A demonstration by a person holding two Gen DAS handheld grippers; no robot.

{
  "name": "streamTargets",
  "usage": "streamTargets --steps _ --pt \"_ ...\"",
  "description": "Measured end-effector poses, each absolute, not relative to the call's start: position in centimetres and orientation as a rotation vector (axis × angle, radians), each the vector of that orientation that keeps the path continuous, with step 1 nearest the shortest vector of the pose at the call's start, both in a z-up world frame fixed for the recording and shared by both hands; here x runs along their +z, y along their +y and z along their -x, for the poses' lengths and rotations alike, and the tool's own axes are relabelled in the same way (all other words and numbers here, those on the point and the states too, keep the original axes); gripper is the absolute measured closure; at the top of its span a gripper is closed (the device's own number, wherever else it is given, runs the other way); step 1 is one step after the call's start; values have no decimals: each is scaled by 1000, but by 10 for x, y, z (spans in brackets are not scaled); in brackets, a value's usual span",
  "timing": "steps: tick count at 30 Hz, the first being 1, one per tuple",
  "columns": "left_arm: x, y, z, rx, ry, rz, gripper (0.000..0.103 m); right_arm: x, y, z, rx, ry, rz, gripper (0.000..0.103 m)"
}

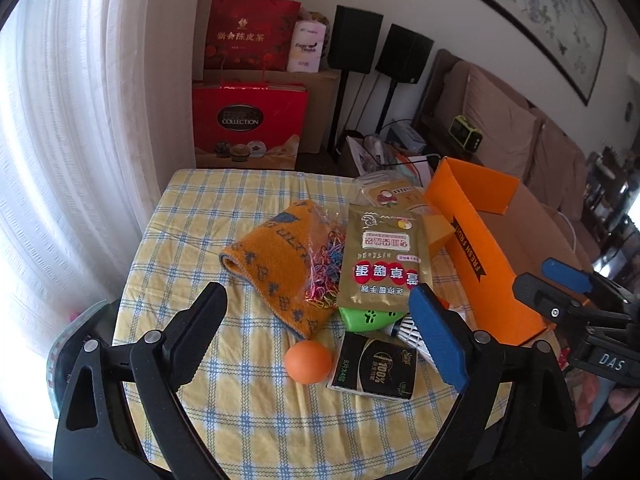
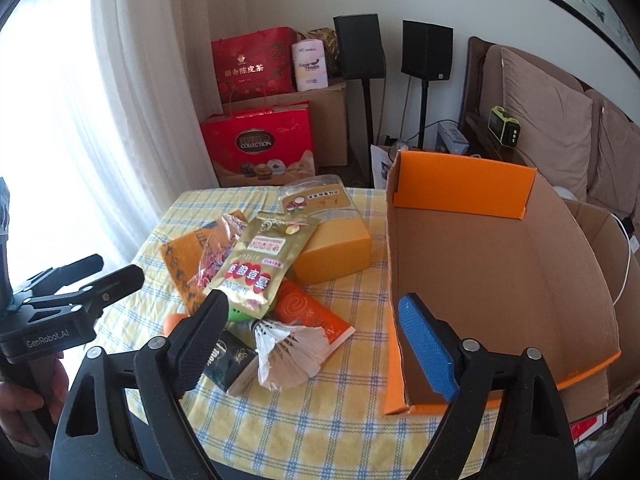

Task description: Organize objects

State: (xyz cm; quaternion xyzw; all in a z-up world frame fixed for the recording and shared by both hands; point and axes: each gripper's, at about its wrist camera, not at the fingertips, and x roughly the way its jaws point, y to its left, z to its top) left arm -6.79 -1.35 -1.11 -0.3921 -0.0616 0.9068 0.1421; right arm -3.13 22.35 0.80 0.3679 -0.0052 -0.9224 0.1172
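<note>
Both grippers, left (image 1: 316, 316) and right (image 2: 312, 328), hover level over the table (image 1: 240, 408), fingers spread wide, empty.

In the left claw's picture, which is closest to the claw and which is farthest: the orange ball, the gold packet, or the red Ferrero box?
From the left claw, seen in the left wrist view:
1. Orange ball: right between the claw's fingers, on the checked tablecloth.
2. Gold packet: farther up the table, slightly right.
3. Red Ferrero box: past the table's far edge, by the curtain.
</note>
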Motion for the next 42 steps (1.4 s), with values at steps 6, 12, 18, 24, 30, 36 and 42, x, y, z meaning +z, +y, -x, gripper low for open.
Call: streamTargets --steps 6,12,18,24,30,36,42 --pt "-17 -2 97 2531 -203 1168 31 2 215 55 -2626 -64 -1110 27" --pt "-32 6 122 2422 -267 1208 43 -16 206 77 -2557 -103 -1163 48" --pt "-57 0 143 2273 -429 1242 43 -39 199 88 -2545 -84 -1199 61" --pt "-70 4 147 2235 -453 1258 43 -53 201 98 -2504 -135 -1240 61" --pt "-81 9 151 2194 -473 1276 50 -61 198 102 -2459 -173 -1266 61" --pt "-86 8 152 2163 -504 1295 60 -64 193 103 -2419 -189 -1261 68" --pt "-89 4 154 2112 -588 1301 66 -60 186 98 -2434 -131 -1227 80"
